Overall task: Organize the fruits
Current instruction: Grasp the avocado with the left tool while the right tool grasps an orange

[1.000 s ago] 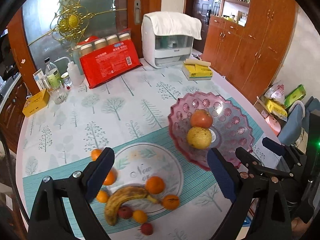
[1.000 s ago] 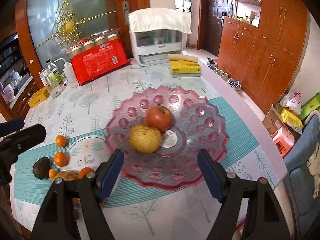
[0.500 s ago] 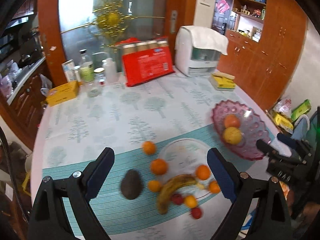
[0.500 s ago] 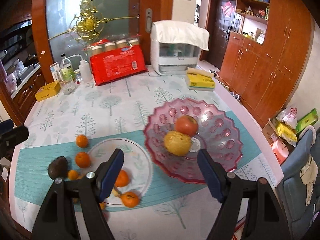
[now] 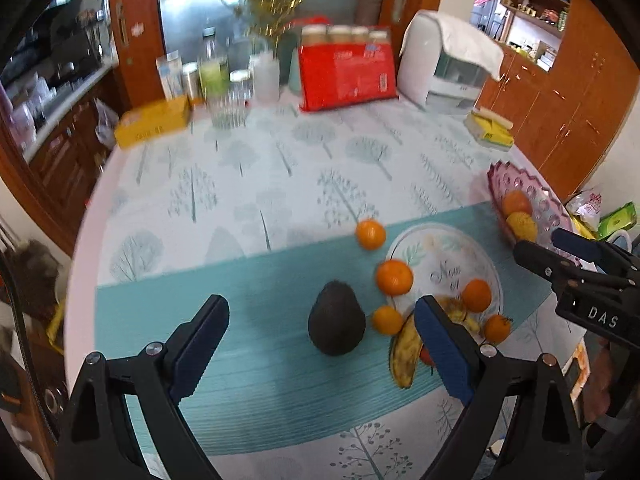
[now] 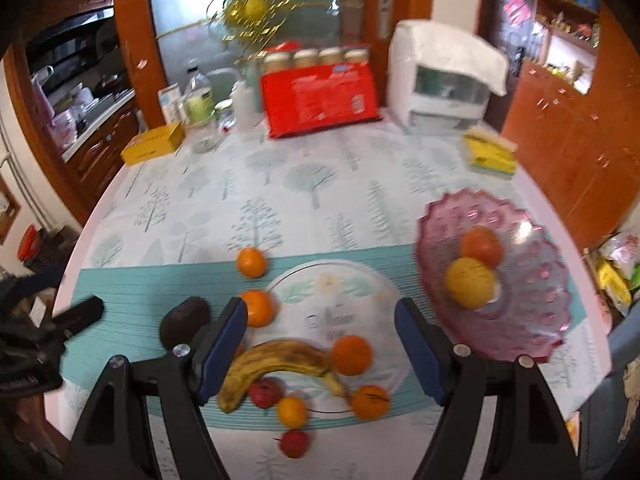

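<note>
Fruit: I see the loose fruit lying on the bench (image 6: 320, 184) around a flat printed plate (image 6: 332, 304), on the teal runner (image 5: 248, 320).
Avocado: I count one avocado (image 5: 337, 323), dark, on the runner just left of the plate, in line with the gap of my left gripper (image 5: 322, 344).
Banana: one banana (image 6: 276, 364), brown-spotted, across the plate's near edge.
Oranges: I count six small oranges (image 6: 251, 262), some on the plate, some beside it.
Red fruits: two small red fruits (image 6: 295, 443) near the banana.
Bowl: a pink glass bowl (image 6: 532, 320) right of the plate holds one red apple (image 6: 480, 246) and one yellow fruit (image 6: 471, 282), touching.
Change: a second ago my left view centred on the plate and bowl; now the avocado sits centre and the bowl is at the right edge. My right view has slid from the bowl to the plate.
Left jaws: wide apart, holding nothing.
Right jaws: my right gripper (image 6: 320, 340) is open over the plate, empty.
</note>
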A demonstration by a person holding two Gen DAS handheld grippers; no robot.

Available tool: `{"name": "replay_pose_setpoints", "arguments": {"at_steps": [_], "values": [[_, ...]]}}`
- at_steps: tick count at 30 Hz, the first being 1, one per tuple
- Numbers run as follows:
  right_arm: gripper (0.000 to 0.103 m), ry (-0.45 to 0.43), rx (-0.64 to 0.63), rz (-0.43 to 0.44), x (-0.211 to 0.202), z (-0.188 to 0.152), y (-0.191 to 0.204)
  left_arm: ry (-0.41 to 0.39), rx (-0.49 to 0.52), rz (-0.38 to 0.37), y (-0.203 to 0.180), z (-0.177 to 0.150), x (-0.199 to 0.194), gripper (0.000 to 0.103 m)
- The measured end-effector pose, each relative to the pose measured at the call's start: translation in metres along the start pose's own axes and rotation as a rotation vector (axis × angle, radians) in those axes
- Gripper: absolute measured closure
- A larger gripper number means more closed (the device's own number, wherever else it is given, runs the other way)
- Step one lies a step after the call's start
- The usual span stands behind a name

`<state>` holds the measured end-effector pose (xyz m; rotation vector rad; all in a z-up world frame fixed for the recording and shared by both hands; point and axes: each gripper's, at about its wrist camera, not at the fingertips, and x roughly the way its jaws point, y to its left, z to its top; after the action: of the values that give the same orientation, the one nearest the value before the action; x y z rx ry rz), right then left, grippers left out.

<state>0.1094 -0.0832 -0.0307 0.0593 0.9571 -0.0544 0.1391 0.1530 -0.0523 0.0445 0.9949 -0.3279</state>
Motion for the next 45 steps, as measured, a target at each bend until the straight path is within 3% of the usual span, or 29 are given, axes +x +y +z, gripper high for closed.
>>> {"name": "replay_pose_setpoints", "arguments": {"at_steps": [5,9,17,21,28,31,34,45], "values": [[0.026,0.063,0.026,0.055,0.034,0.002,0.006,0.077,-0.027,-0.040,0.003,-0.010,0.044,0.010],[0.027,0.106,0.041,0.099,0.059,0.005,0.010,0.136,-0.030,-0.064,0.000,-0.014,0.077,0.020],[0.041,0.222,0.046,0.184,0.108,0.003,0.021,0.207,-0.028,-0.079,-0.007,-0.018,0.119,0.031],[0.044,0.265,0.051,0.222,0.124,0.001,0.026,0.232,-0.042,-0.090,-0.004,-0.018,0.127,0.041],[0.045,0.318,0.041,0.244,0.146,-0.002,0.034,0.254,-0.065,-0.111,-0.001,-0.019,0.137,0.043],[0.055,0.345,0.043,0.248,0.156,-0.004,0.036,0.268,-0.070,-0.116,-0.002,-0.020,0.141,0.046],[0.058,0.351,0.038,0.243,0.161,-0.005,0.038,0.271,-0.075,-0.119,-0.003,-0.019,0.145,0.046],[0.057,0.348,0.034,0.250,0.166,-0.004,0.039,0.273,-0.088,-0.126,-0.005,-0.021,0.149,0.046]]}}
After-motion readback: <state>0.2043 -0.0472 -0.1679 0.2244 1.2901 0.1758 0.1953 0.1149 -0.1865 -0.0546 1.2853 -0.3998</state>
